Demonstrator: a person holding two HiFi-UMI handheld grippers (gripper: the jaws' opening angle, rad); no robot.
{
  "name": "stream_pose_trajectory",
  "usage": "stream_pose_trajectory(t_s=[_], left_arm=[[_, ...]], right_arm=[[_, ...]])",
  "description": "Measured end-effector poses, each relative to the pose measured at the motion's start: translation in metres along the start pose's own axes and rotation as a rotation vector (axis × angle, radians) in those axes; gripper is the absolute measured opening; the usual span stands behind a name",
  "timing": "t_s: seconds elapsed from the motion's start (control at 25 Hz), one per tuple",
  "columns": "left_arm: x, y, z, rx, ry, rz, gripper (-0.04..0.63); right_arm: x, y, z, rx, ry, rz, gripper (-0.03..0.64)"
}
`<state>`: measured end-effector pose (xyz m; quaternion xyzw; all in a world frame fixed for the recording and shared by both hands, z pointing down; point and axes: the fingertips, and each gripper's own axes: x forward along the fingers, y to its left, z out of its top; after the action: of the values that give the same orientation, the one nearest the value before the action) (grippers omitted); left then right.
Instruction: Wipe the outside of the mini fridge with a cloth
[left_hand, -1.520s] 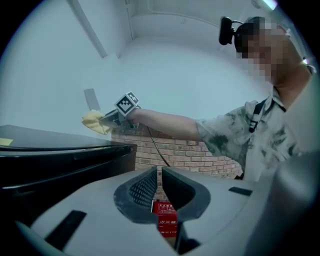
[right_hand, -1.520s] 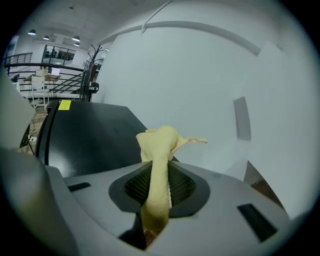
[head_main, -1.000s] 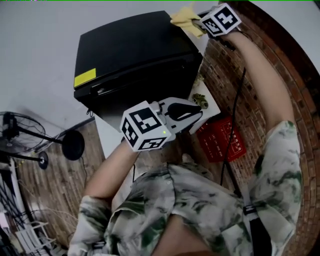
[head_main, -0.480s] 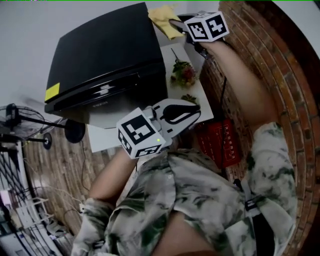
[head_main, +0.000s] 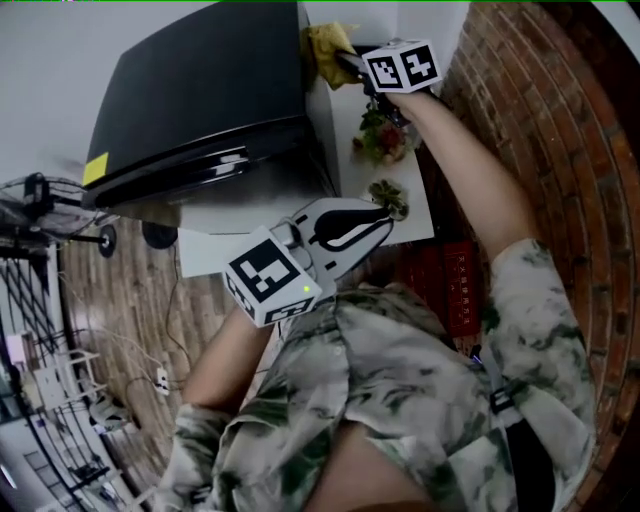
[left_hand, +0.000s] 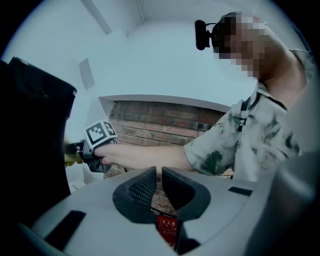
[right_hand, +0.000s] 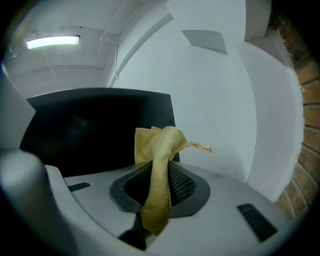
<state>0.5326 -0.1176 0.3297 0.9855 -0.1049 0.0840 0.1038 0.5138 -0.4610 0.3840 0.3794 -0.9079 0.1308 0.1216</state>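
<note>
Beside the black box-shaped mini fridge (head_main: 200, 90) on the white bench (head_main: 340, 175), the right hand-held gripper (head_main: 347, 60) pinches a crumpled yellow cloth (head_main: 325, 45). The cloth has slid off the fridge's top to its right edge, so that side seems next for wiping. Nearer the person, the left hand-held gripper (head_main: 385, 215) hangs empty, jaws almost pressed together.

One mini fridge (head_main: 200, 90) is showing, with one yellow cloth (head_main: 325, 45). Two grippers are in play: the left gripper (head_main: 385, 215) and the right gripper (head_main: 345, 58). One white table (head_main: 350, 180) is carrying two plants, a flowering plant (head_main: 380, 135) and a green plant (head_main: 390, 197). One red box (head_main: 445, 290) is sitting nearby, and possibly one fan (head_main: 35, 195).
</note>
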Motion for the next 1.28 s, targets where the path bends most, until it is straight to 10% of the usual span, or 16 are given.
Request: stream_pose_trajectory(t_s=[0.8, 1.28], left_arm=[[-0.002, 0.007, -0.011, -0.054, 0.013, 0.158, 0.029], [-0.009, -0.004, -0.013, -0.068, -0.007, 0.138, 0.029]], right_arm=[[0.058, -0.016, -0.160, 0.065, 0.210, 0.013, 0.086], [-0.026, 0.012, -0.062, 0.079, -0.018, 0.043, 0.086]])
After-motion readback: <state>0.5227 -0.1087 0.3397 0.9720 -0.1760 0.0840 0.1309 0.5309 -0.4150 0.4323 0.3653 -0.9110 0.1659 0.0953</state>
